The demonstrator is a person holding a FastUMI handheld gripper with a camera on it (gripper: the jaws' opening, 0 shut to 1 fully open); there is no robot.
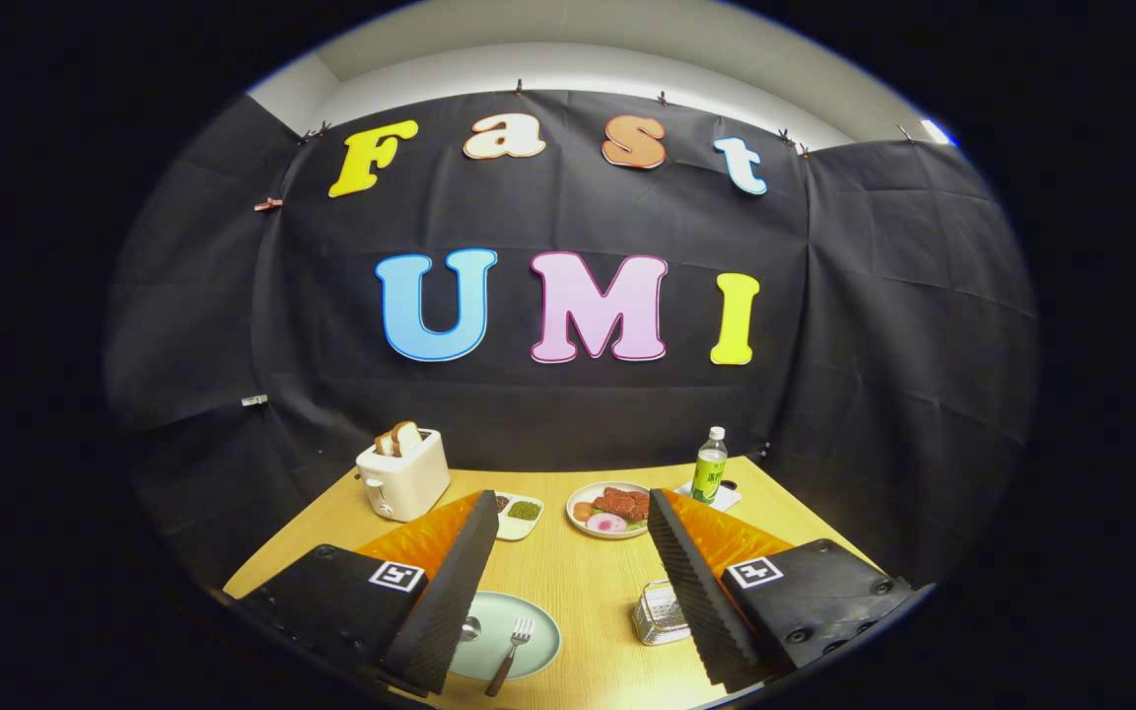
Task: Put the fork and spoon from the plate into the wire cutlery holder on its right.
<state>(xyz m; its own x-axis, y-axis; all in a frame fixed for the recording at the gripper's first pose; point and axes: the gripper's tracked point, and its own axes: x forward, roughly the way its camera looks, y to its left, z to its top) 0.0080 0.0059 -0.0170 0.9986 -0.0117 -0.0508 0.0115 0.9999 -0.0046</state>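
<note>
Gripper view shows the gripper [568, 582] with jaws wide and empty above the wooden tabletop [588, 582], the wood-handled metal fork [511, 643] lying lengthwise on the pale green round plate [540, 646] between them, nearer the left finger, and the wire cutlery holder [659, 613] beside the right.

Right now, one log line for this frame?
stage: start | gripper: open, above table | fork, spoon: on plate | holder: no cutlery seen

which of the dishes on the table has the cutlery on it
The pale green round plate nearest the open jaws, holding the silver fork and spoon. The white round plate and small white rectangular dish beyond hold food.
</note>
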